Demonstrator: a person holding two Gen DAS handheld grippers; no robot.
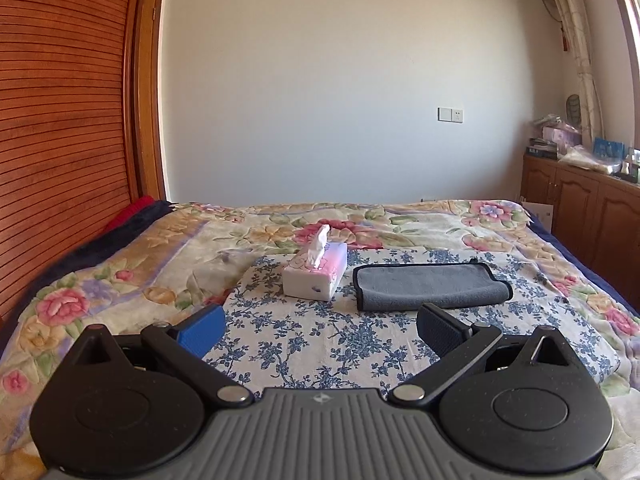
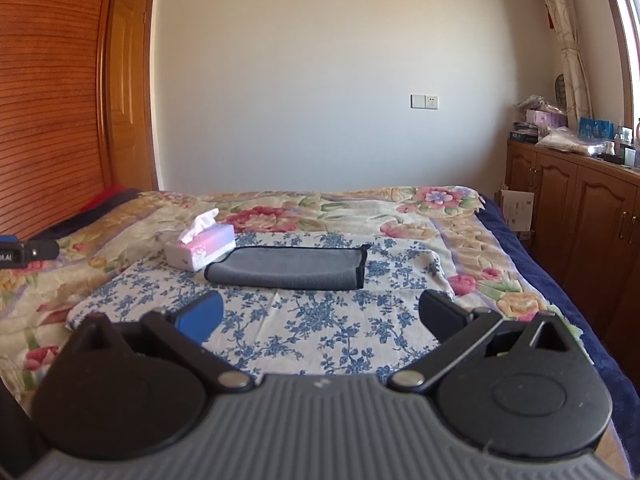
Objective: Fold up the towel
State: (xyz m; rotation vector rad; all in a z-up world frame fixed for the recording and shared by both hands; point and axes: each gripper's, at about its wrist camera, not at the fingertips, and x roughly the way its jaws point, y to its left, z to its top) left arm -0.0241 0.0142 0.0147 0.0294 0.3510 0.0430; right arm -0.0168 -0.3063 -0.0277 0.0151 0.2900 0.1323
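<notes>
A grey towel with a black hem (image 1: 430, 286) lies folded on a blue-flowered cloth (image 1: 320, 332) on the bed. It also shows in the right wrist view (image 2: 288, 267). My left gripper (image 1: 320, 330) is open and empty, held above the cloth, short of the towel. My right gripper (image 2: 320, 314) is open and empty too, in front of the towel and apart from it. The left gripper's tip shows at the left edge of the right wrist view (image 2: 28, 254).
A white and pink tissue box (image 1: 316, 274) stands just left of the towel, and shows in the right wrist view (image 2: 200, 250). A wooden headboard (image 1: 60, 140) is at the left. Wooden cabinets (image 2: 580, 232) with clutter on top line the right side. A flowered blanket (image 1: 120, 264) covers the bed.
</notes>
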